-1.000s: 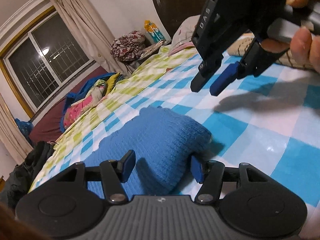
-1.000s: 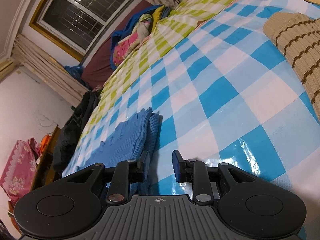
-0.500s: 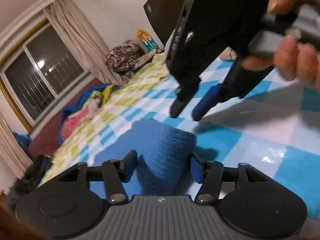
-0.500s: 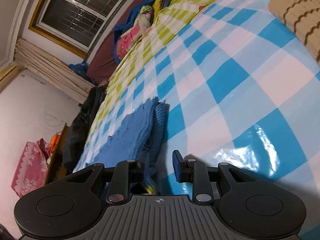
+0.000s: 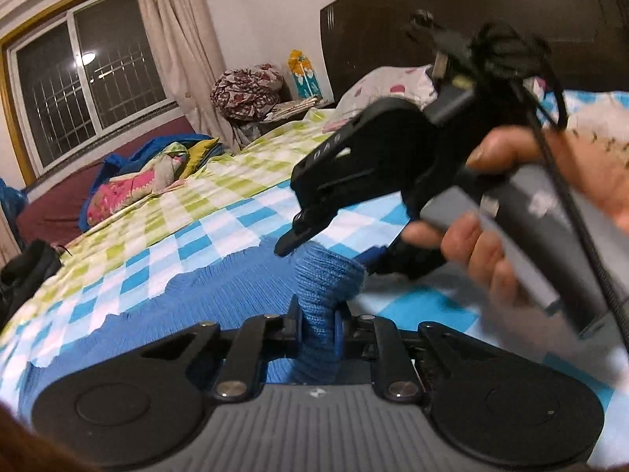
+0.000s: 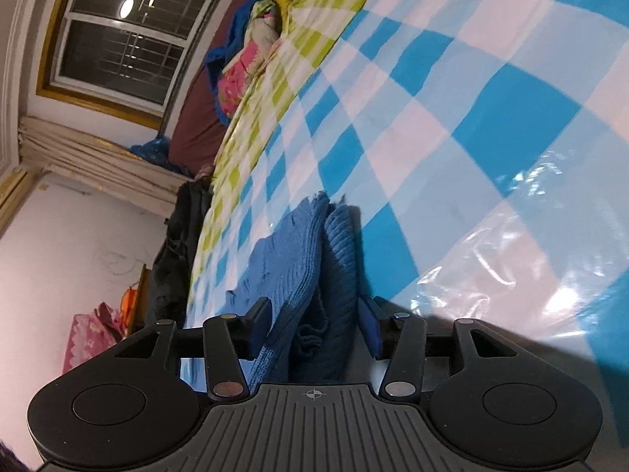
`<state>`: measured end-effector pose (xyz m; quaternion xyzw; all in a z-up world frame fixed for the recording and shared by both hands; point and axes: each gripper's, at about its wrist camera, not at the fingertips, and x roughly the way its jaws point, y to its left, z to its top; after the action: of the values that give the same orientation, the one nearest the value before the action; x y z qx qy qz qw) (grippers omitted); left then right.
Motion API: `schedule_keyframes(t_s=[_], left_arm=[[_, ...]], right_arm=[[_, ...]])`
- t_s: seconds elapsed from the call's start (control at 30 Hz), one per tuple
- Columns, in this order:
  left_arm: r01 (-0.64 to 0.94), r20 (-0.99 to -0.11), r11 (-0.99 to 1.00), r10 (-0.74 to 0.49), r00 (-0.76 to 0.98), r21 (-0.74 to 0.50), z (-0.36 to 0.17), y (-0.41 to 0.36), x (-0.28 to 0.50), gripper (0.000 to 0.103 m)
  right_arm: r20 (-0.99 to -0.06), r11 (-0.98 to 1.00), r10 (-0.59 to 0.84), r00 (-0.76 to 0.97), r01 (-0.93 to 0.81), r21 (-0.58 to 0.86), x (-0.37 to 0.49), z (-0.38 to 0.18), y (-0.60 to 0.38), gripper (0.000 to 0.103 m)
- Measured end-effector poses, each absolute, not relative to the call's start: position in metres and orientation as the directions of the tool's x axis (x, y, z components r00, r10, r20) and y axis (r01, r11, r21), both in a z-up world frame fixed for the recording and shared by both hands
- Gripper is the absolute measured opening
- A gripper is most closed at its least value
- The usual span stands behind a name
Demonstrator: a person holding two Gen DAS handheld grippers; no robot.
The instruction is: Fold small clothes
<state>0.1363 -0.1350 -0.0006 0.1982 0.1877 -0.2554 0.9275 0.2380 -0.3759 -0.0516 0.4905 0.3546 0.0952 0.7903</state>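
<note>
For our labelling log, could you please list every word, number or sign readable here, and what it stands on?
No words or numbers are legible.
Crosshair sign: right gripper body, jaws opening around the blue knit.
Small emblem: left gripper body, jaws closing on the knit; too small.
White marks: right gripper's side; blurred.
Print on colourful carton: too small.

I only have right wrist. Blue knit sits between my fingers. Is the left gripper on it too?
Observer: Yes. The left gripper is closing, its pads pinching a bunched fold of the blue knit.
Operator: Where is my gripper relative to that?
Observer: The right gripper, jaws opening, sits just beyond the raised fold, one finger above it.
Operator: Anything else nearby?
Observer: A hand wraps the right gripper's grey handle, with black cables trailing over it.
</note>
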Motion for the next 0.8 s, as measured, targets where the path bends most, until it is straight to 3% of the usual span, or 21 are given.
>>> schedule_keyframes(t_s=[0.33,0.63,0.8], left_arm=[[0.541,-0.427,0.827,-0.438,0.791,0.152,0.018,-0.112,0.147,0.018],[0.546,-0.406,0.832,-0.465,0.787,0.105,0.026,-0.098,0.155,0.018],[0.535,-0.396,0.841,-0.467,0.790,0.076,0.032,-0.087,0.155,0.018]], right_arm=[[-0.477,0.487,0.489,0.730,0.225,0.844,0.253,-0.049,-0.365,0.057],[-0.493,0.463,0.482,0.724,0.267,0.845,0.242,-0.048,-0.376,0.055],[-0.458,0.396,0.541,0.706,0.267,0.879,0.240,-0.049,-0.368,0.063]])
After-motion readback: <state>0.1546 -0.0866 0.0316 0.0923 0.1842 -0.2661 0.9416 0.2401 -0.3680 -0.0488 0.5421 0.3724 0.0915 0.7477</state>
